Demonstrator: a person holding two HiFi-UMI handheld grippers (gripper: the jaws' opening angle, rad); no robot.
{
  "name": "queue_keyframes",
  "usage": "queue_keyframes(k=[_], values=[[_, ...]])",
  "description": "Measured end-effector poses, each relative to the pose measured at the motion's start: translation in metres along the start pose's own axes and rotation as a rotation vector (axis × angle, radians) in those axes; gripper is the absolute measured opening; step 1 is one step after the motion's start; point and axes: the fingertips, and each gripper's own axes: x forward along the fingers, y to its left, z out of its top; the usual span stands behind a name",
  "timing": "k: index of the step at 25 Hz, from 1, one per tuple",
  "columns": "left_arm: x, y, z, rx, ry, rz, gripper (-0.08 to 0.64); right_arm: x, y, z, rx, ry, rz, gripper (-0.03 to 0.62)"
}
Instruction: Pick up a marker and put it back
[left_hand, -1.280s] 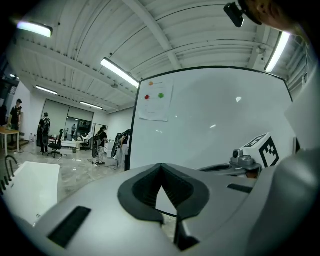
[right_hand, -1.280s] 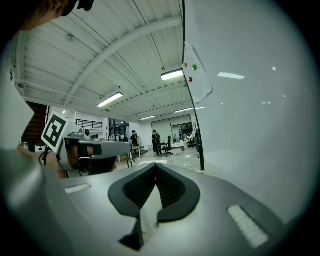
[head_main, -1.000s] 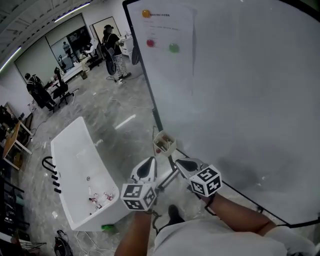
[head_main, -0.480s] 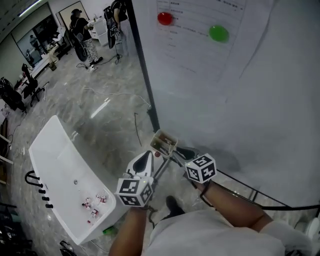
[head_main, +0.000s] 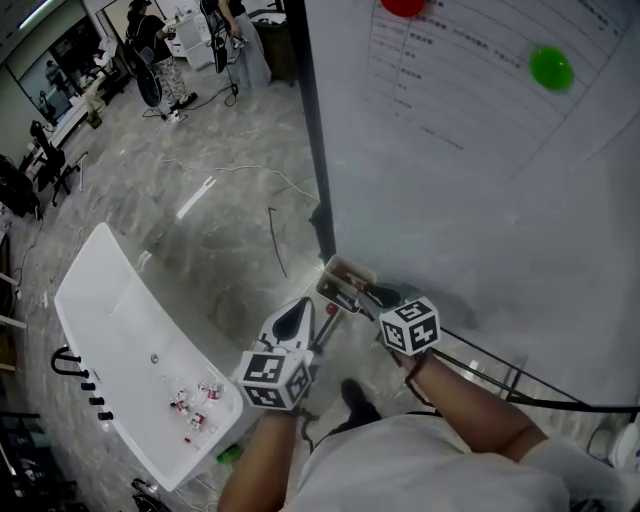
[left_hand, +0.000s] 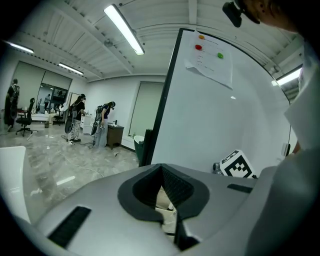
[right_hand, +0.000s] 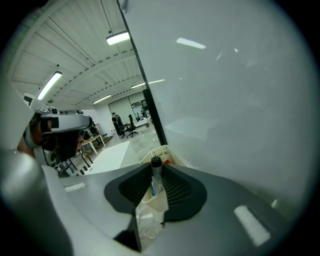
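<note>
I count one whiteboard (head_main: 480, 220). On it: one sheet (head_main: 470, 100) and two magnets, one red (head_main: 403, 5), one green (head_main: 551, 68). At its lower edge: one holder (head_main: 336, 271), one marker (right_hand: 156, 176), and my two grippers, left (head_main: 304, 306) and right (head_main: 360, 292). Left of it: one tub (head_main: 110, 320), and two people (head_main: 150, 35) (head_main: 225, 15) farther off.

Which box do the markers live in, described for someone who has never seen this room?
Find the big whiteboard and follow its dark left edge down to the bottom corner. A small beige open-topped box sits there, just past the black-capped marker between the right gripper's jaws. Unlike the long white tub on the floor, it is tiny, beige and at the board.
</note>
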Motion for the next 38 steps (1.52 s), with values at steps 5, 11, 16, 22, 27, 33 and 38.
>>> queue_keyframes(k=[5, 11, 16, 22, 27, 33, 38], values=[[0.002, 0.001, 0.009, 0.008, -0.010, -0.011, 0.002, -0.014, 0.010, 0.025, -0.067, -0.049, 0.002, 0.067], [-0.001, -0.024, 0.035, 0.045, -0.058, -0.050, 0.002, -0.060, 0.035, 0.077, -0.115, -0.156, 0.029, 0.067], [-0.008, -0.043, 0.070, 0.094, -0.105, -0.084, 0.002, -0.105, 0.065, 0.137, -0.147, -0.273, 0.074, 0.066], [-0.017, -0.063, 0.112, 0.146, -0.193, -0.091, 0.002, -0.151, 0.086, 0.186, -0.222, -0.394, 0.098, 0.067], [-0.025, -0.075, 0.122, 0.163, -0.211, -0.096, 0.002, -0.167, 0.095, 0.194, -0.233, -0.419, 0.108, 0.067], [-0.028, -0.082, 0.125, 0.172, -0.224, -0.093, 0.002, -0.175, 0.100, 0.192, -0.235, -0.425, 0.114, 0.067], [-0.033, -0.087, 0.125, 0.169, -0.240, -0.105, 0.002, -0.179, 0.102, 0.188, -0.241, -0.426, 0.106, 0.067]])
